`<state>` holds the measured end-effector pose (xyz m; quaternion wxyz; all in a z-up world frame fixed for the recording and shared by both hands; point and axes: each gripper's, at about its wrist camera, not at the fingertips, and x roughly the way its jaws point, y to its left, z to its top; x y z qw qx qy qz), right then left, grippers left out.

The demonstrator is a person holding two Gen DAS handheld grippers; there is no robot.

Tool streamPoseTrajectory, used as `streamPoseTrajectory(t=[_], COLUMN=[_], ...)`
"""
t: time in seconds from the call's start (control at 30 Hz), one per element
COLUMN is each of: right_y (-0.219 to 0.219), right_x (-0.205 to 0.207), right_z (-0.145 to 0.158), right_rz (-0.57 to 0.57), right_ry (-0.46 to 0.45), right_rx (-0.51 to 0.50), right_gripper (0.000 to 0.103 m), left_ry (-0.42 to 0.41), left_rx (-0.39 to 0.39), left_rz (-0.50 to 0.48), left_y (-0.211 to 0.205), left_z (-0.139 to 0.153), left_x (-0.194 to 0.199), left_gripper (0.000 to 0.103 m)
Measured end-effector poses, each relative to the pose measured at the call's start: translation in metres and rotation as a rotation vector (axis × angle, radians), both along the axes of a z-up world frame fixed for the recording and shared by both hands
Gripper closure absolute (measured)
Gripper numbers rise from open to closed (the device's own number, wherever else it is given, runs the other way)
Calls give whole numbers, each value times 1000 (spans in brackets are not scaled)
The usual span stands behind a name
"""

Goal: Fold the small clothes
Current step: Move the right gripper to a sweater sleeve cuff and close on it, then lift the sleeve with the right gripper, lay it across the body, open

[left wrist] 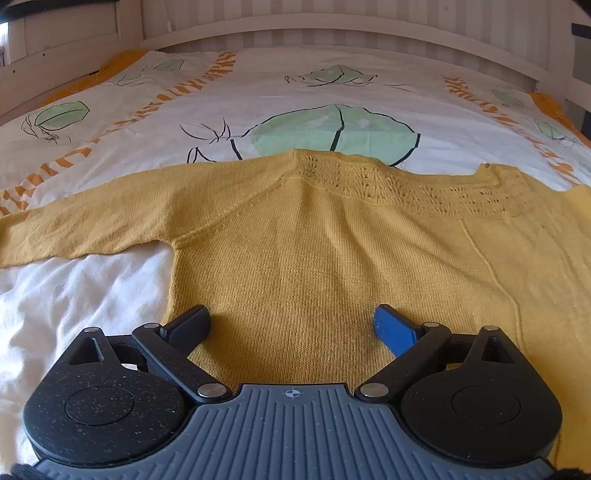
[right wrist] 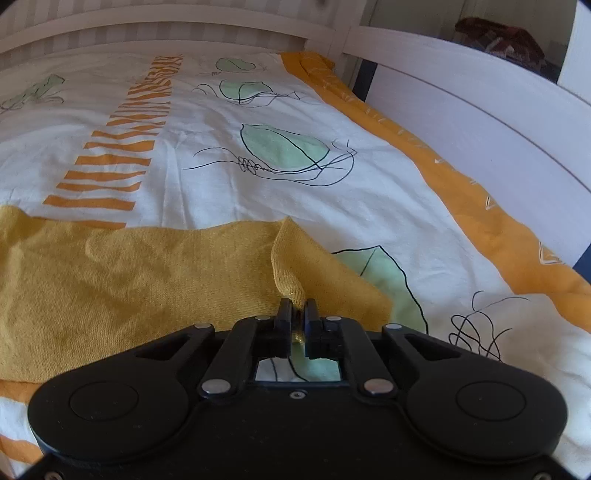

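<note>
A small yellow knit sweater lies flat on the bed, neckline at the far side, one sleeve stretched out to the left. My left gripper is open and empty, its fingers spread over the sweater's lower body near the hem. In the right wrist view the sweater fills the left side. My right gripper is shut on the end of the sweater's other sleeve, which is lifted and curled over.
The bed has a white duvet printed with green leaves and orange stripes. A white bed frame runs along the right edge and a white headboard stands at the far end. An orange border lines the duvet's right side.
</note>
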<state>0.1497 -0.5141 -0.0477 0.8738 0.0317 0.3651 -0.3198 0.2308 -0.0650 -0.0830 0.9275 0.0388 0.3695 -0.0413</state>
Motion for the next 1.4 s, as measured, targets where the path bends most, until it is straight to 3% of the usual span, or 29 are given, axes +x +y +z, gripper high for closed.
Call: streamPoseTrajectory(t=[0.23, 0.4, 0.53, 0.77, 0.93, 1.1, 1.4], right_y=[-6, 11, 48, 149, 228, 302, 400], right_x=[-14, -11, 2, 40, 71, 104, 148], right_z=[47, 97, 132, 167, 172, 156, 98], right_rz=[-20, 27, 129, 403, 594, 762, 889], right_ry=[-102, -188, -230, -191, -145, -74, 28], right_rx=[126, 256, 347, 405, 459, 515, 491], right_gripper=[92, 92, 92, 92, 92, 92, 92], left_ry=[32, 62, 38, 23, 10, 35, 35], left_rx=[-23, -14, -39, -97, -129, -179, -242], left_rz=[-33, -140, -185, -215, -175, -150, -117], left_y=[5, 12, 29, 67, 90, 112, 133], left_z=[6, 20, 38, 56, 49, 39, 42], left_x=[4, 4, -4, -3, -3, 0, 5], left_gripper=[7, 10, 10, 10, 10, 10, 10])
